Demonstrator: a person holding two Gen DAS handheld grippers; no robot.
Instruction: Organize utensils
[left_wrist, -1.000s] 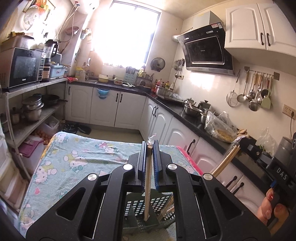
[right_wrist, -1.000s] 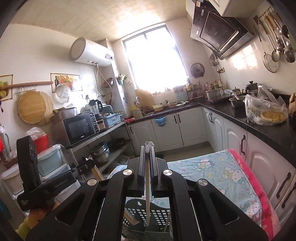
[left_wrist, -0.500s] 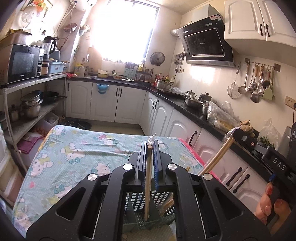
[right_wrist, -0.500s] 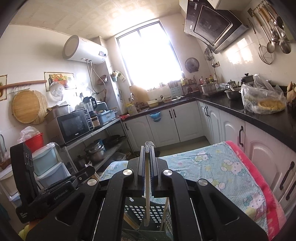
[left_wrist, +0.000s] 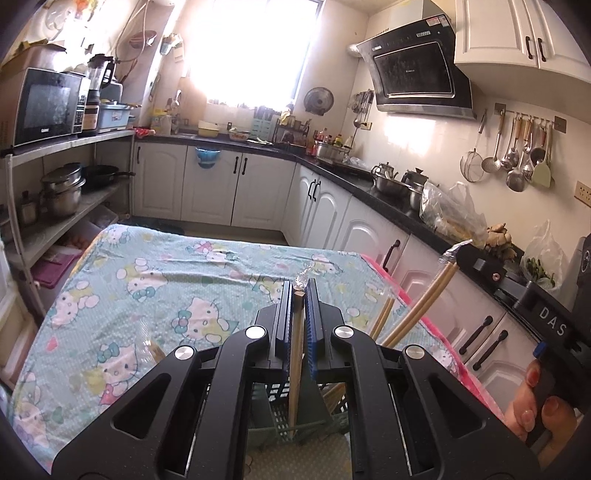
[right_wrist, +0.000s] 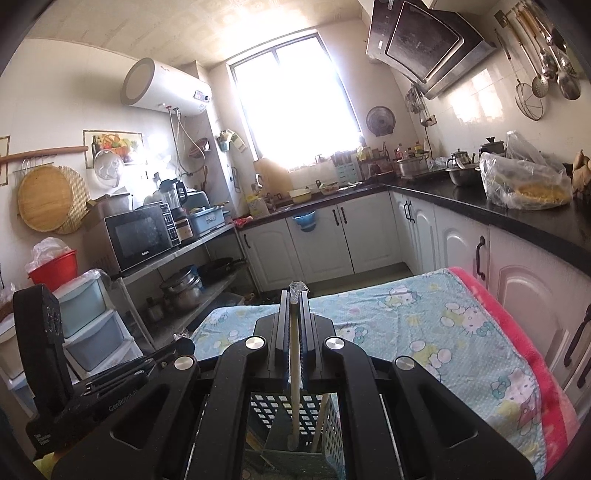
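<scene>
My left gripper is shut on a wrapped pair of wooden chopsticks that hangs down into a dark slotted utensil basket below the jaws. My right gripper is shut on a pale wrapped chopstick pair, its lower end inside the same basket. In the left wrist view the right gripper shows at the right, with its chopsticks slanting down to the basket. The left gripper's body shows at the left of the right wrist view.
The basket stands on a table with a Hello Kitty cloth and a pink edge. White cabinets and a black counter run along the right; a shelf rack with a microwave and pots stands at the left.
Both grippers have tilted down and lowered, so more of the table shows. The chopsticks stay clamped in both, their ends deeper in the basket.
</scene>
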